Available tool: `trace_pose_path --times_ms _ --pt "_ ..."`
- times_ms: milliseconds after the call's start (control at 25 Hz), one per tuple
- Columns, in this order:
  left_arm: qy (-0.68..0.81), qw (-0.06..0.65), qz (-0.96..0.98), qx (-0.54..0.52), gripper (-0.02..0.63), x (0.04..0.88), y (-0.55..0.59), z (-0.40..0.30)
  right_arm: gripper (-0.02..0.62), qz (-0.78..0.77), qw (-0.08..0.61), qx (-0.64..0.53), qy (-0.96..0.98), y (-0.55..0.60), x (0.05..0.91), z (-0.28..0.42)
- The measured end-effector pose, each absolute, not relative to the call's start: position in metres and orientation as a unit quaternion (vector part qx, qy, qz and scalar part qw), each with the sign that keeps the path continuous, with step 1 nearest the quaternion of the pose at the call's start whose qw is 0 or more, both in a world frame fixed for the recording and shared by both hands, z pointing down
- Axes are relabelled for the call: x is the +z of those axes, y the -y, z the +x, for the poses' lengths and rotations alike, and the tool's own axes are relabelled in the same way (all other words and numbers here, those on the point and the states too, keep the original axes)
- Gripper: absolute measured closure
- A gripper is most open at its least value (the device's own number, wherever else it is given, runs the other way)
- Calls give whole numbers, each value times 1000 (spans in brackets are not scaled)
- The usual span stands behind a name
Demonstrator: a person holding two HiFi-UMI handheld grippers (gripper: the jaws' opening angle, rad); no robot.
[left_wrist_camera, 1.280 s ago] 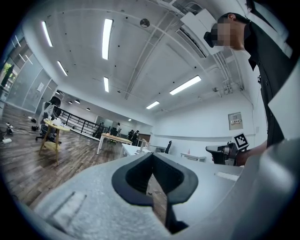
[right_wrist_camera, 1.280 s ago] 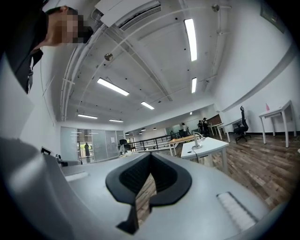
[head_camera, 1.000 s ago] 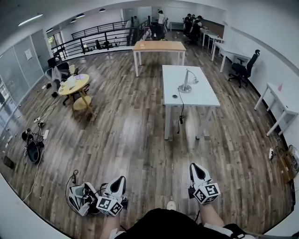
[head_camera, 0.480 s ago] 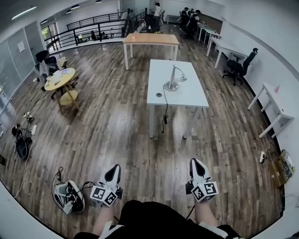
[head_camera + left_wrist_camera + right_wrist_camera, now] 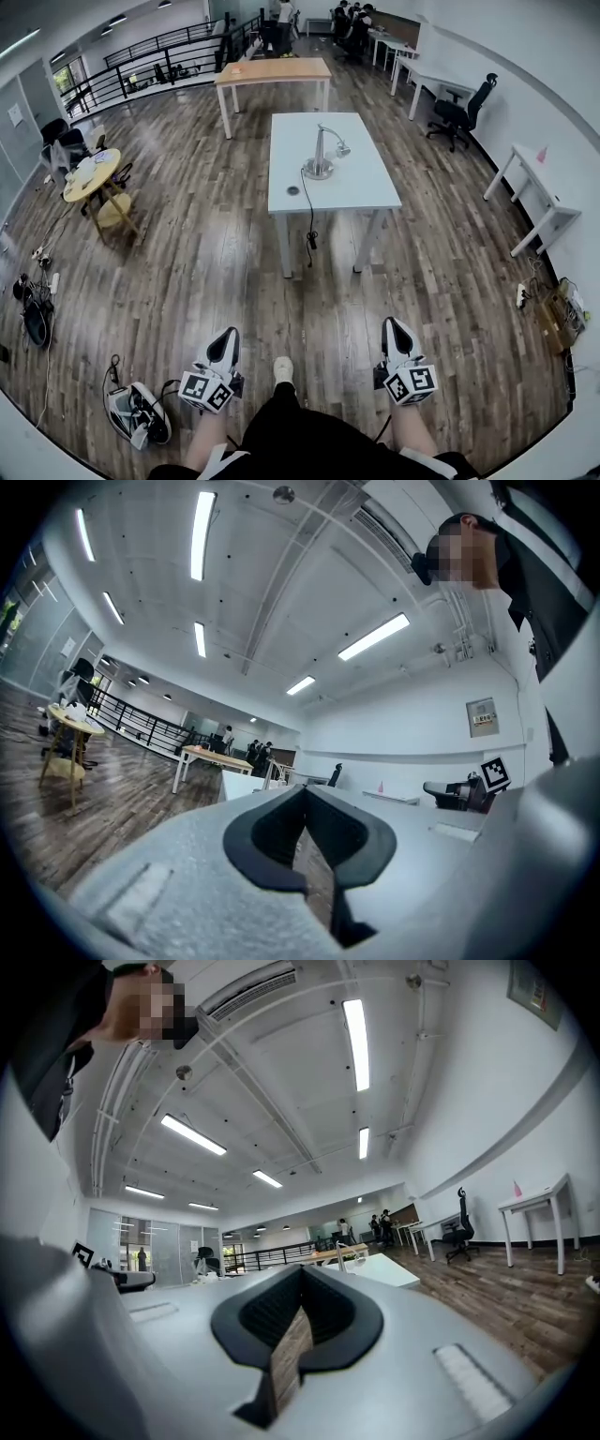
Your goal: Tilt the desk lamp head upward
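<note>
A silver desk lamp (image 5: 322,154) stands on a white table (image 5: 356,187) in the middle of the room; its head points right and down, and a black cord hangs off the table's front edge. The lamp also shows small in the right gripper view (image 5: 341,1258). My left gripper (image 5: 226,345) and right gripper (image 5: 394,336) are held low near my body, well short of the table. Both are shut with nothing between the jaws. In both gripper views the jaws point forward and up.
A wooden table (image 5: 272,72) stands behind the white one. A round yellow table (image 5: 89,175) is at the left, white desks (image 5: 542,183) and an office chair (image 5: 453,113) at the right. A bag and cables (image 5: 134,412) lie on the floor by my left gripper.
I have walked forward: the white table with the lamp has come nearer and slid left in the head view. Both grippers stay shut in about the same place.
</note>
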State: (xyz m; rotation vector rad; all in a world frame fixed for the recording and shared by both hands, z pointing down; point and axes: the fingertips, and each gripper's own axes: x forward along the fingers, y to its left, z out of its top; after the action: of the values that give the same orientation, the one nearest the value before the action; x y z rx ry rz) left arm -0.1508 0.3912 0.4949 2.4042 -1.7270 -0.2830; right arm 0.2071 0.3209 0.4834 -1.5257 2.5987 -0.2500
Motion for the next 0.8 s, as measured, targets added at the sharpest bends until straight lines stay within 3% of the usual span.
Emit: trace_pose_path --times_ms 800 --pt "548 75 826 -108 606 491 -196 -215 592 -528 74 -71 -843 -142 466 137"
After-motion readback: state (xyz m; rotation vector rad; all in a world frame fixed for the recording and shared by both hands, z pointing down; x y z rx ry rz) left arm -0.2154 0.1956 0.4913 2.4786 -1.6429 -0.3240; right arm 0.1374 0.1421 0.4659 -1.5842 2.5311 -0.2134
